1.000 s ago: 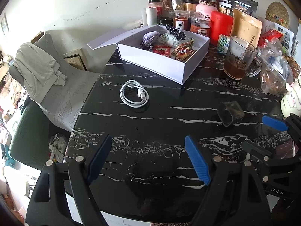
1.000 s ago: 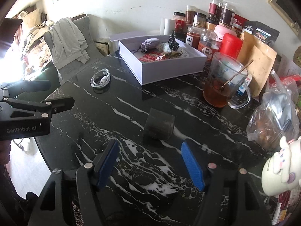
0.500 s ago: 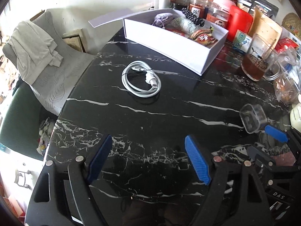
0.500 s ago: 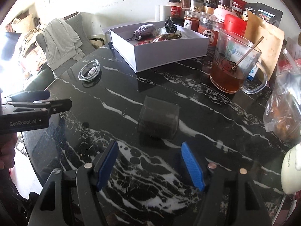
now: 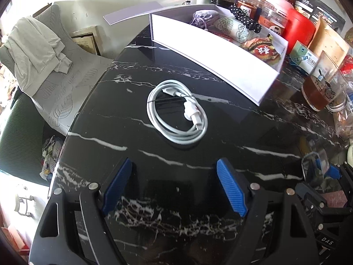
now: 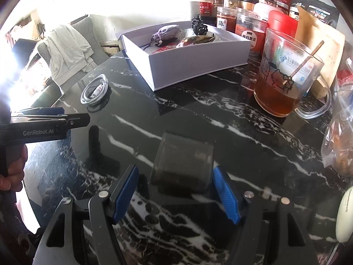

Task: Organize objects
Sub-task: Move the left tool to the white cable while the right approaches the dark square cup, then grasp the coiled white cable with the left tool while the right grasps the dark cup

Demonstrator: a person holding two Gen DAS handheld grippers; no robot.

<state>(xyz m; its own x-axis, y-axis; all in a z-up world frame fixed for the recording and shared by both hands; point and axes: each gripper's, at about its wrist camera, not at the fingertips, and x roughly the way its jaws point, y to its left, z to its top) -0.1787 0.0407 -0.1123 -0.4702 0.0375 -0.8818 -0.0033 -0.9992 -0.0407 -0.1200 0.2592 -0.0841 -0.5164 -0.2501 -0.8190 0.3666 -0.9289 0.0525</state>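
A coiled white cable [image 5: 177,113] lies on the black marble table [image 5: 132,145], just ahead of my open, empty left gripper [image 5: 174,185]. It also shows in the right wrist view [image 6: 94,92]. A small clear plastic box [image 6: 183,165] sits between the open fingers of my right gripper [image 6: 175,190], untouched as far as I can see; it shows in the left wrist view [image 5: 313,165] too. A white open box [image 5: 211,59] holding a pouch, beads and snack packets stands behind the cable, also in the right wrist view [image 6: 194,64].
A glass mug of tea with a stick [image 6: 284,84] stands right of the white box. Jars, a red canister [image 6: 282,24] and bags line the back. A plastic bag [image 6: 339,145] lies at right. A chair with grey cloth [image 5: 37,53] stands beyond the table's left edge.
Both grippers moved forward: the left one closer to the cable, the right one up to the clear plastic box, which now sits between its fingers. Both stayed open.
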